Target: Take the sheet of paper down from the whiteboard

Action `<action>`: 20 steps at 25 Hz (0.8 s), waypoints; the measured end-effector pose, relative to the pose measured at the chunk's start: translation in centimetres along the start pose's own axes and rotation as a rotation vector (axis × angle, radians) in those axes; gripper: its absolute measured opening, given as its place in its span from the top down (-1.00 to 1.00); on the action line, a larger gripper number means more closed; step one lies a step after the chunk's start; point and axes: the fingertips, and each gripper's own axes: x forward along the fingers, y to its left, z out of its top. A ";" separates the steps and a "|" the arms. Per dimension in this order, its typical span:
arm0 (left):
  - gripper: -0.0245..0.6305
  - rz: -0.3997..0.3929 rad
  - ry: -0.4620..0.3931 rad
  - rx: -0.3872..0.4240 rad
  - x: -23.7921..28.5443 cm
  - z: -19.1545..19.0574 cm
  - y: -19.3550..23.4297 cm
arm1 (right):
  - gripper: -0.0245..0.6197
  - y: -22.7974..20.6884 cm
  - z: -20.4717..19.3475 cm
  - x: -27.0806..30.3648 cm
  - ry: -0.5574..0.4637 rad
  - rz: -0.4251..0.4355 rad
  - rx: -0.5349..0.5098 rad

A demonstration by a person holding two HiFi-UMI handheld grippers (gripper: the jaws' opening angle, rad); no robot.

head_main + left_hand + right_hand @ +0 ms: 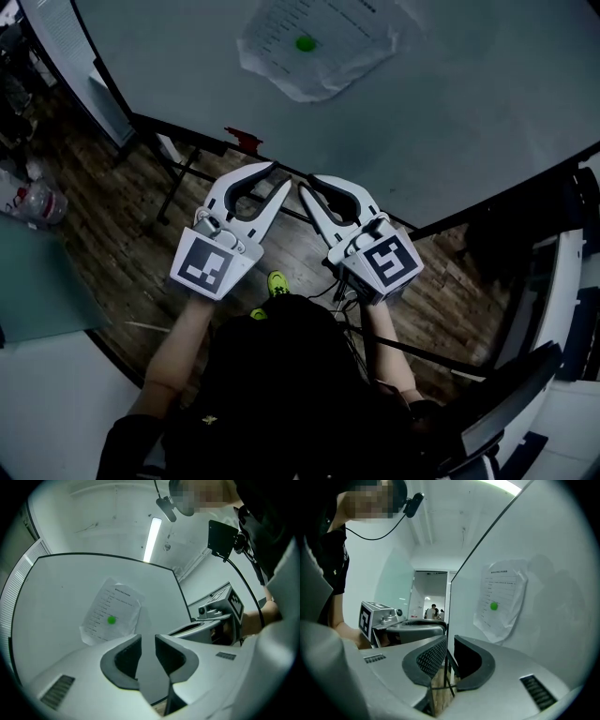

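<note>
A crumpled printed sheet of paper hangs on the whiteboard, pinned by a round green magnet. Both grippers are held side by side below the board, well short of the sheet. My left gripper is open, with a clear gap and nothing between its pads. My right gripper is also open, more narrowly, and empty. The left gripper view shows the paper ahead, left of the jaws' gap. In the right gripper view the paper is ahead on the right of the jaws.
The whiteboard stands on dark metal legs over a wooden floor. A small red object sits at the board's lower edge. A plastic bottle lies at the left. A dark chair is at the lower right. People stand in a distant doorway.
</note>
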 end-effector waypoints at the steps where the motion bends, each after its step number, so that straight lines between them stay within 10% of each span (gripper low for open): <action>1: 0.69 0.003 0.000 0.003 0.5 0.0 0.5 | 0.78 -0.5 0.1 0.3 0.000 0.002 -0.002; 20: 0.46 0.077 -0.018 0.099 9.3 2.0 9.3 | 0.51 -10.1 1.1 3.4 0.007 -0.053 -0.015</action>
